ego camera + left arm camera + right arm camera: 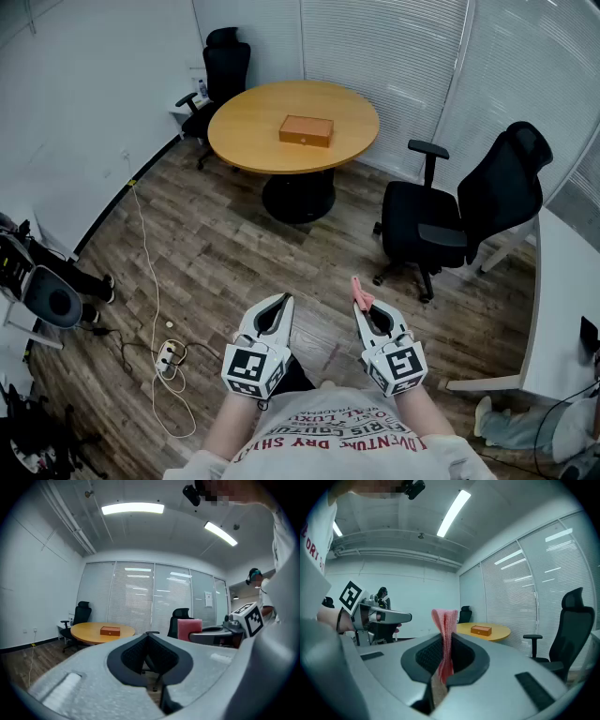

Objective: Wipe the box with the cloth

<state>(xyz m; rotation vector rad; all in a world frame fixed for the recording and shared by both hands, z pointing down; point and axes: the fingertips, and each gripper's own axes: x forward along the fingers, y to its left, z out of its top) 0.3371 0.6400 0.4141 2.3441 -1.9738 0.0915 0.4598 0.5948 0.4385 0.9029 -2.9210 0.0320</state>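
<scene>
Head view, steeply down onto a wood floor. Left gripper (283, 300) sits at lower centre-left of the frame, right gripper (360, 306) near it at lower centre-right, both held low, close to the person's shirt (352, 436).

Left gripper view: jaws pressed together, nothing between them.

Right gripper view: jaws clamped on the cloth (444, 619), a pink folded strip that stands upright out of the jaw tips. Its lower end seems to hang down past the pads, though that part of the view is dim.

Box (306, 130) — small, brown, lid down — lies flat on the round wooden table (246, 141) in the upper centre of the frame, well apart from both grippers.

Black office chair (469, 217) stands at the right of the frame, beside the table; a second black chair (225, 67) is at the upper left, behind the table. A white cable (148, 281) trails down the floor at the left edge to a power strip (169, 358) at lower left
</scene>
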